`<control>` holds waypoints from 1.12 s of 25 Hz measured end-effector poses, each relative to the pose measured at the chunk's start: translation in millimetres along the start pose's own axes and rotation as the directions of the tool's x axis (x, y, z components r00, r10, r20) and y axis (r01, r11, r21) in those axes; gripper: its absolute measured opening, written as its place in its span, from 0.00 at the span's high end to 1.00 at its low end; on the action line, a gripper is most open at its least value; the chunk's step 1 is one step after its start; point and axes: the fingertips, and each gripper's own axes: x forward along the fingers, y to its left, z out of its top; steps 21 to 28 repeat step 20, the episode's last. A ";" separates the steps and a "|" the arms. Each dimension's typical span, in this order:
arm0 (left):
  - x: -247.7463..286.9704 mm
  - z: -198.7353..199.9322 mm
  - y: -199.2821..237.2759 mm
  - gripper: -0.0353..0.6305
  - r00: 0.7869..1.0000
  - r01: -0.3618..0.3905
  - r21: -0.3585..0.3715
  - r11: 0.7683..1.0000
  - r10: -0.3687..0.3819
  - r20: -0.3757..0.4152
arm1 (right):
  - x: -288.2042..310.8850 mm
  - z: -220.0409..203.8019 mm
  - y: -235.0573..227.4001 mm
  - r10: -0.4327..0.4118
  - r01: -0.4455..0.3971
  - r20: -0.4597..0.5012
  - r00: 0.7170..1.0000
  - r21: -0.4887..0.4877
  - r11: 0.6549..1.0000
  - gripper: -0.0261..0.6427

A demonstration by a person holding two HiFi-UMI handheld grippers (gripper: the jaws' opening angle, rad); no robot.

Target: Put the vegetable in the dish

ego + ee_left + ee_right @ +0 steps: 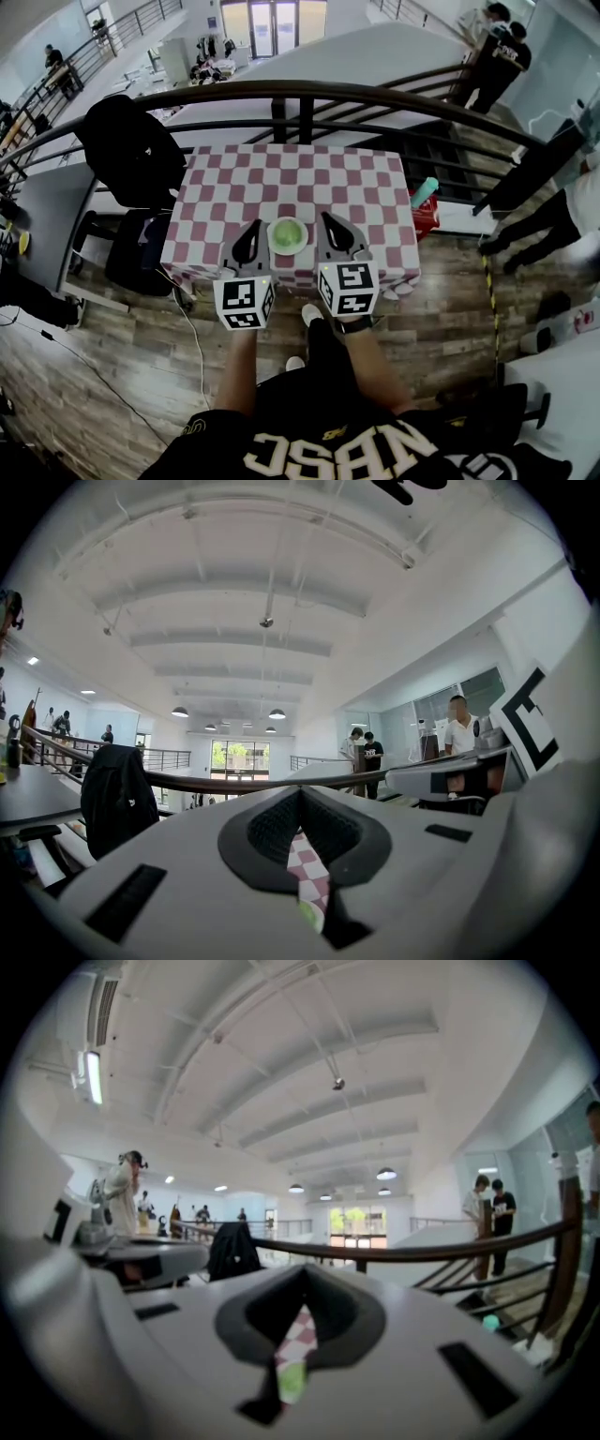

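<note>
Shirt [375, 455]: black with white lettering and nearest the camera, it fills the bottom of the head view. Your two forearms reach forward from it.
Left claw [255, 227]: you have it closed tight, tips together, gripping nothing. It sits over the desk's near edge, just beside the left rim of the dish. From above you cannot tell whether it touches that rim.
Left gripper view: the dark pads [272, 832] meet at the tip. Through a thin slit behind them you see a strip of checked cloth and a speck of green.
Right claw [329, 219]: this one is also closed tight with nothing in it. It sits just beside the dish's right rim, roughly mirroring the left one.
Right gripper view: the pads [253, 1316] are together, with the same sliver of checked cloth and green showing behind the tip.
Dish [272, 236]: small, white and round, it stands upright on the desk near the front edge, between your two claws.
Vegetable [288, 233]: pale green, it lies inside the dish.
Desk [281, 178]: it is covered by a red-and-white checked cloth.
Railing [309, 91]: dark and curved, it runs just behind the desk.
Black jacket [131, 150]: it is draped over a chair to the desk's left.
People [502, 52]: two stand beyond the railing at the upper right.
</note>
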 end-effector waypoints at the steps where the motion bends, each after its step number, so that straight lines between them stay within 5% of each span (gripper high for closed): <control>1: -1.5 1.5 -0.5 0.92 1.000 0.003 0.001 1.000 -0.003 0.003 | -1.2 1.3 0.8 -0.001 0.001 0.004 1.000 -0.001 1.000 0.94; 28: -14.6 -23.0 22.4 0.91 0.998 -0.030 -0.020 0.999 0.029 -0.047 | 10.7 -12.4 33.9 0.045 -0.045 -0.019 0.999 -0.019 0.999 0.94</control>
